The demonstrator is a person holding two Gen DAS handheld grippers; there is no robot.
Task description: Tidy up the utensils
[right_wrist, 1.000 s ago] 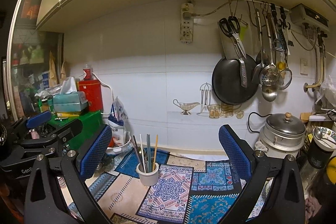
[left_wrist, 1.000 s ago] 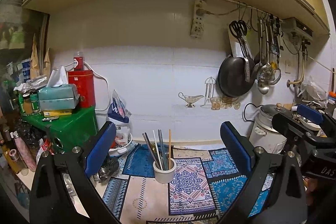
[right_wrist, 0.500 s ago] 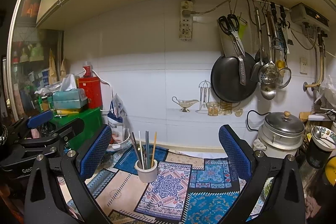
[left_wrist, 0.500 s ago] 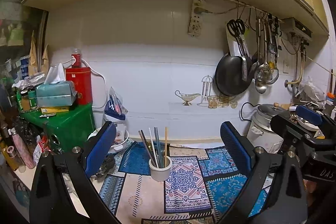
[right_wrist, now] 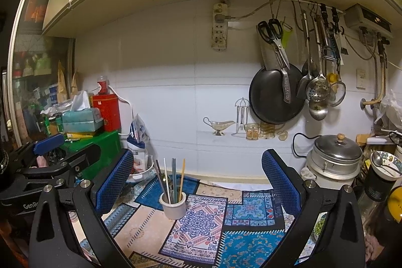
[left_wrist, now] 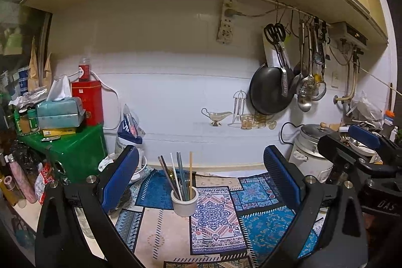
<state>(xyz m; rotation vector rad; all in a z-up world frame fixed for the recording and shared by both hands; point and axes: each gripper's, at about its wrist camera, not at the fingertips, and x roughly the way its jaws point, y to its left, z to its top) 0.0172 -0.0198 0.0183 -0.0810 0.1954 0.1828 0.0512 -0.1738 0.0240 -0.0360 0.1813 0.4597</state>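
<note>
White ceramic cup (left_wrist: 184, 202), standing upright on the patterned mat (left_wrist: 216, 217), mouth up. Contents: chopsticks (left_wrist: 179, 175) and similar long utensils, long axes near vertical, ends fanning slightly upward and toward the wall; one pale wooden stick (left_wrist: 191, 172) almost plumb, the darker ones leaning left. Left gripper (left_wrist: 201, 182): fingers wide apart, holding nothing, cup between and beyond them. Right gripper (right_wrist: 197, 180): fingers likewise spread, empty, cup nearer its left finger (right_wrist: 114, 182). Left wrist view alone shows the right gripper's body to the right of the cup, in front of the steel pot (left_wrist: 311, 142); right wrist view alone shows the left gripper's body to the left of the cup, before the green box (right_wrist: 100, 147), plus a bowl with spoon (right_wrist: 385, 163) far right. Bare mat surrounds the cup in front and to the right; a white bowl (right_wrist: 143, 171) lies behind-left of it, the wall edge behind.
</note>
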